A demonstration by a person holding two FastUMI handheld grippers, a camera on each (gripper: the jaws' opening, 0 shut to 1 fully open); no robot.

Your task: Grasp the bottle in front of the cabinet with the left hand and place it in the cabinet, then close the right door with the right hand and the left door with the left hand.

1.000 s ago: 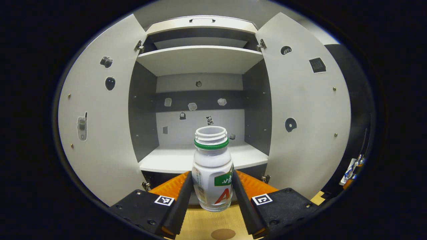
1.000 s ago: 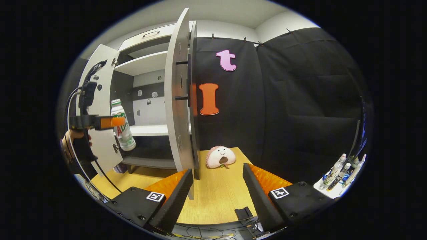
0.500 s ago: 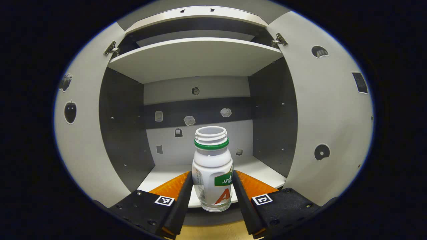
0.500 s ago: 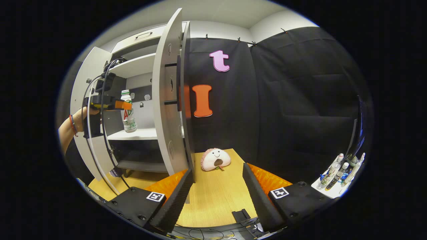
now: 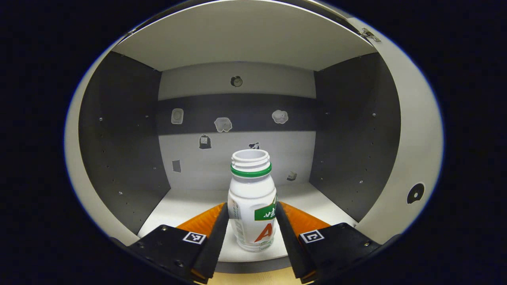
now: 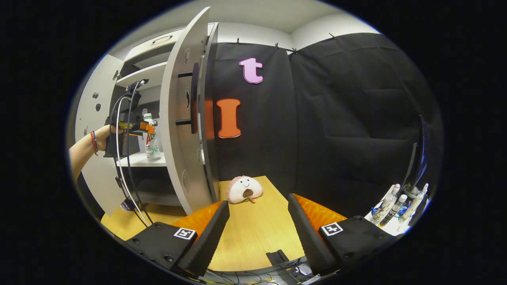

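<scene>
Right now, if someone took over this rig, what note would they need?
Left gripper: shut on the bottle, upright over the cabinet's lower shelf; whether it touches the shelf cannot be told.
Right gripper: open, holding nothing, over the wooden table near the right door.
Done: bottle grasped and carried into the cabinet.
Left: release it, withdraw, close the right door, then the left door. Both stand open.
</scene>
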